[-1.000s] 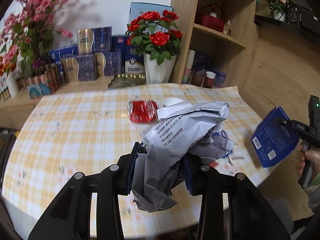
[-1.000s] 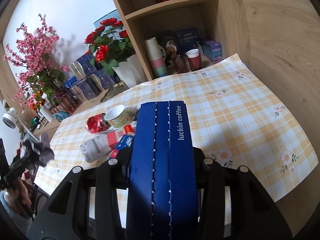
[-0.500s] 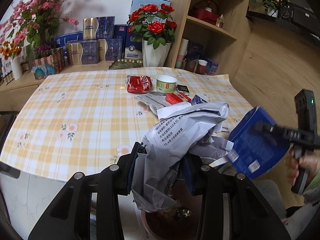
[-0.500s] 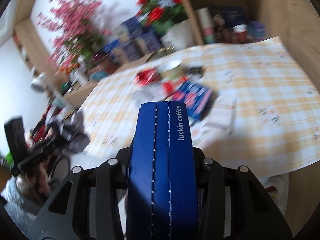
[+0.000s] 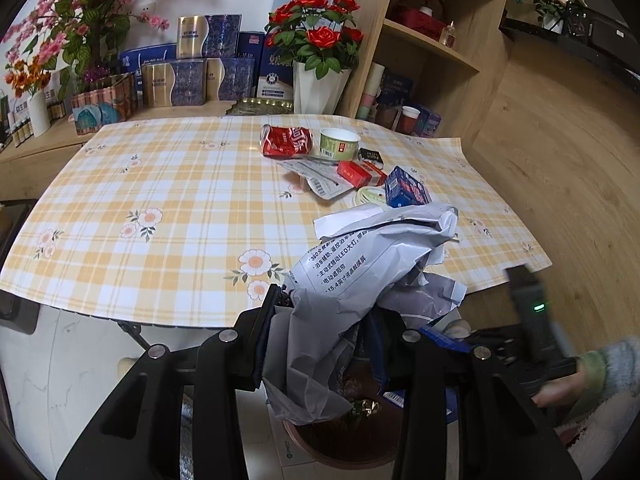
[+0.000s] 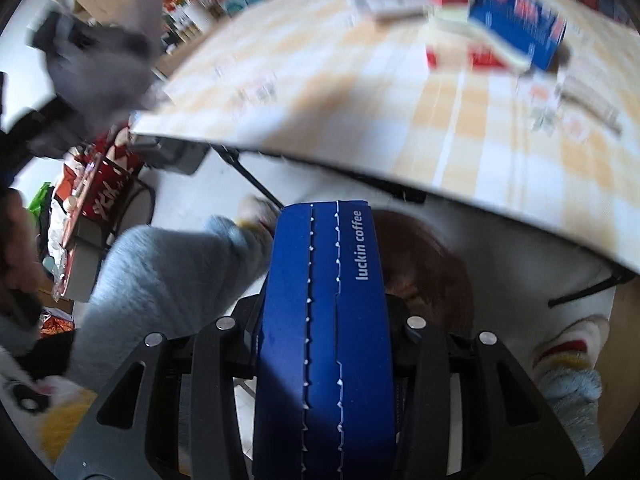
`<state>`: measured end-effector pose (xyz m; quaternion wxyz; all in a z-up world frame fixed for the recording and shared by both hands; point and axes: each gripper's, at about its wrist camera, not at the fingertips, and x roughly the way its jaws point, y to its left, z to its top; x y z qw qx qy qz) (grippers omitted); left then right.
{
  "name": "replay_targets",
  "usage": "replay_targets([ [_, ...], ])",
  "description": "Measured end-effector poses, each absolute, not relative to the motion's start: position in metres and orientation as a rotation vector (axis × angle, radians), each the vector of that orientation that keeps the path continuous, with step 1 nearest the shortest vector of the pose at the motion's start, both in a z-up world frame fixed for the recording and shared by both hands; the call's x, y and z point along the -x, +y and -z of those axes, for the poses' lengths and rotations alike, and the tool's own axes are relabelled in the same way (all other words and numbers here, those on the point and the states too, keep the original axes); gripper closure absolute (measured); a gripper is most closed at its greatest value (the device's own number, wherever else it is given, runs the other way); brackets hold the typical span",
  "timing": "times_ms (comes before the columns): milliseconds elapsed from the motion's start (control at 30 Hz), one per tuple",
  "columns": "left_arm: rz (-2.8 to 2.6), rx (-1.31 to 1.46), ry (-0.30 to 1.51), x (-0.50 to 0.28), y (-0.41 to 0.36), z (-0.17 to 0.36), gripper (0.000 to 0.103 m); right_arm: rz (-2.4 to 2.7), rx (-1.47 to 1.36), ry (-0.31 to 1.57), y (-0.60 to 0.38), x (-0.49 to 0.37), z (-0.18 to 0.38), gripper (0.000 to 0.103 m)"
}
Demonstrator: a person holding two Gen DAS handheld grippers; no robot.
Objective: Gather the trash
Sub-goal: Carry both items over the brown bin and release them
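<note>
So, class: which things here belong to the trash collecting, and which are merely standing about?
Job:
- crumpled grey bag, in left gripper
- blue coffee box, in right gripper
- brown bin
- crushed red can
- green paper cup

Standing about:
- red roses
- gift boxes

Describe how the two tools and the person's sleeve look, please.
Both the left tool and the right tool are matte black, with angular cut-out fingers and round silver screws. The right tool's handle shows a small green light. The sleeve is fuzzy, pale grey-green.
</note>
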<state>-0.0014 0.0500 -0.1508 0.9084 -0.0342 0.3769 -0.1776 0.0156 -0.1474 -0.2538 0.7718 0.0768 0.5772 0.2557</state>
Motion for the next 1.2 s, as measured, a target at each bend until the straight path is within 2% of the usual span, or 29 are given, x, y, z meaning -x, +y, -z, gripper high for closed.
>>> replay_targets([
  [133,0.376,0.06,0.791,0.001,0.046,0.156,0.065,-0.525,-0.251,1.292,-0.15,-0.019,0.27,0.055],
  [200,0.381,0.057,0.8,0.001,0.044,0.159,0.065,-0.513,-0.255,1.272,-0.153,-0.019,0.264,0.04],
  [333,0.386,0.053,0.826,-0.001,0.04,0.168,0.064,-0.464,-0.259,1.22,-0.167,-0.021,0.25,0.031],
  [500,0.403,0.037,0.855,0.0,0.031,0.181,0.064,-0.325,-0.234,1.09,-0.195,-0.015,0.221,0.012],
  [733,0.437,-0.032,0.907,0.003,0.01,0.209,0.064,-0.128,-0.289,0.924,-0.24,-0.002,0.191,0.007],
  [967,0.492,-0.069,0.945,0.003,-0.009,0.235,0.062,-0.016,-0.301,0.876,-0.262,0.009,0.187,0.006],
  [1033,0.516,-0.069,0.97,0.003,-0.014,0.242,0.058,-0.003,-0.307,0.877,-0.265,0.01,0.188,0.006],
  [1100,0.547,-0.046,0.988,0.005,-0.017,0.246,0.045,0.002,-0.306,0.875,-0.266,0.012,0.188,0.006],
  [1167,0.538,-0.046,0.971,0.008,-0.017,0.246,0.027,0.004,-0.301,0.875,-0.265,0.013,0.187,0.006],
  [1200,0.525,-0.051,0.957,0.01,-0.017,0.244,0.025,0.005,-0.298,0.877,-0.265,0.013,0.187,0.006],
])
